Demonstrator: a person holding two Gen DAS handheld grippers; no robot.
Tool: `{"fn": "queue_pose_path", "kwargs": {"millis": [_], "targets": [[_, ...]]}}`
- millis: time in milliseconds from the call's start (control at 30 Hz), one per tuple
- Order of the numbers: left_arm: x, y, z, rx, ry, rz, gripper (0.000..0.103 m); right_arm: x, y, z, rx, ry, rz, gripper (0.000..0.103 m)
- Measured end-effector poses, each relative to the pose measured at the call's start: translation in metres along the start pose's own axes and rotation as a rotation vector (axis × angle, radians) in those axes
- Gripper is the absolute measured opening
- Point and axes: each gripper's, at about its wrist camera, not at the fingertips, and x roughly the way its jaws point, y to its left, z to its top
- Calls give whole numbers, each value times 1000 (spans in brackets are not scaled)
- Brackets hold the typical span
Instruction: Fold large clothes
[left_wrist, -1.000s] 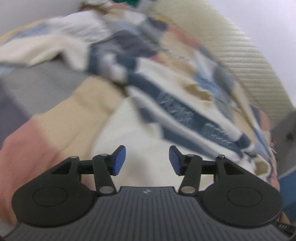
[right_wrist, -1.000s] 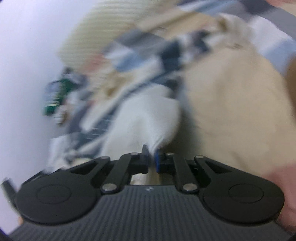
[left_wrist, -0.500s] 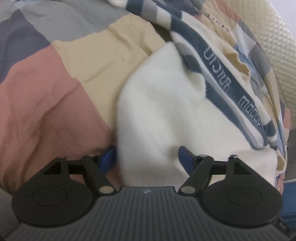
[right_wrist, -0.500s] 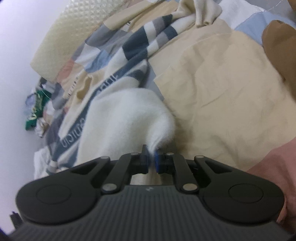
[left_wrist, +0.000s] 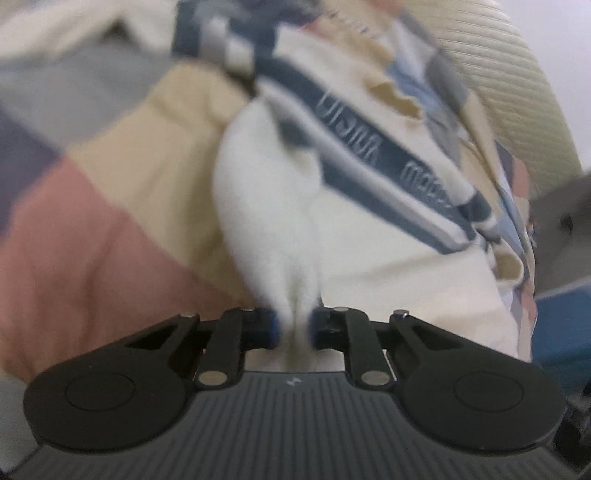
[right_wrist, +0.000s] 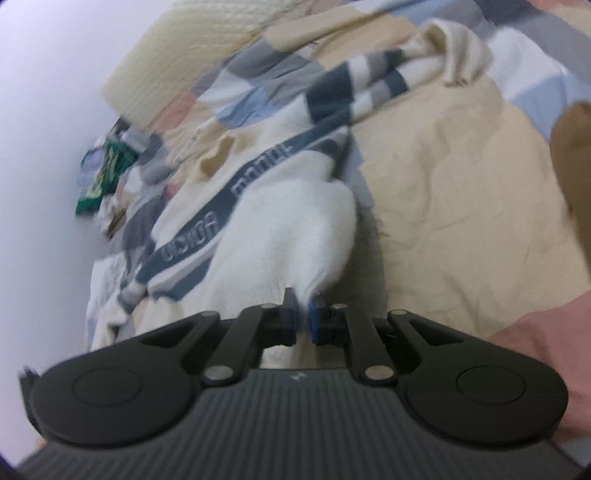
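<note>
A patchwork quilt of tan, pink and grey squares covered the bed, with a cream ribbed headboard behind. On it lay the cream knitted sweater with a navy lettered band, its band running diagonally away. The left gripper and right gripper each pinched a bunched cream edge.

motion blur smears the sweater's lettered band, and the green clutter by the wall stays unidentifiable.

Home bedroom: patchwork quilt over bed, cream headboard.
</note>
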Motion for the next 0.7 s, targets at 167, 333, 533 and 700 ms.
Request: {"fn": "queue_pose_path", "kwargs": {"millis": [167, 333, 533, 700], "targets": [[-20, -4, 1, 132, 68, 81, 17, -13, 18, -13, -144, 130, -77, 9], [-4, -3, -17, 204, 123, 184, 17, 4, 20, -42, -219, 266, -181, 9], [-11, -7, -21, 238, 102, 195, 59, 11, 15, -41, -195, 269, -215, 15], [-37, -17, -24, 282, -6, 170, 69, -2, 21, -26, -182, 215, -194, 49]]}}
